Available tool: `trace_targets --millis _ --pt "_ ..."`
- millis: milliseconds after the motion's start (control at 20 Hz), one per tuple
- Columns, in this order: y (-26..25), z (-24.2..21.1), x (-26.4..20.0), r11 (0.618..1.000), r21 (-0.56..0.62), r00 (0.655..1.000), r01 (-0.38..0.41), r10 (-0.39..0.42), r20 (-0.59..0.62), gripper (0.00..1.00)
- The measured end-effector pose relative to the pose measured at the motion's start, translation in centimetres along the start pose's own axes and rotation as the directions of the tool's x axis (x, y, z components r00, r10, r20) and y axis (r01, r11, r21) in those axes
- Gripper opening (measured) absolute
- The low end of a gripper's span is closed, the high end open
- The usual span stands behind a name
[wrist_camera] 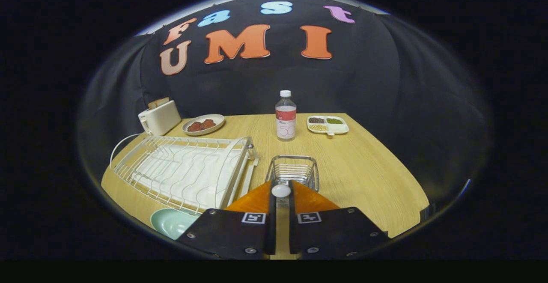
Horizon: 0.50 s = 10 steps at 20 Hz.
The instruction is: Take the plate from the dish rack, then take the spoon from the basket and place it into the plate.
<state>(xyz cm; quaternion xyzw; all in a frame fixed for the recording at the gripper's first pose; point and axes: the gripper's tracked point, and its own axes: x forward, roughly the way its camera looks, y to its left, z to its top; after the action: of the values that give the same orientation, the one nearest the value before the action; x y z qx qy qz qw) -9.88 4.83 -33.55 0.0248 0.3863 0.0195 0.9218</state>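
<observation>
Pinching spoon (281, 190) between gripper (281, 197) fingertips, basket (293, 171) just ahead; light, smooth, slippery handle. Plate (171, 222) beside left finger.

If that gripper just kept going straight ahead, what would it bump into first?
Probably the wire basket just ahead of the gripper, whose fingers pinch the white spoon. Beyond it stands the water bottle, though depth is hard to judge.

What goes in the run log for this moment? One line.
gripper: shut on spoon | above basket | plate: on table beside dish rack | next: spoon to plate
</observation>
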Motion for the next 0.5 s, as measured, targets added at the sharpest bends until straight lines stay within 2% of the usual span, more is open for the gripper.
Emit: trace_targets --millis 100,500 --pt "-0.6 0.7 -0.3 0.999 -0.020 0.999 0.031 -0.031 0.010 0.12" --pt "-0.2 4.6 -3.5 0.997 -0.081 0.998 0.020 -0.014 0.068 0.10"
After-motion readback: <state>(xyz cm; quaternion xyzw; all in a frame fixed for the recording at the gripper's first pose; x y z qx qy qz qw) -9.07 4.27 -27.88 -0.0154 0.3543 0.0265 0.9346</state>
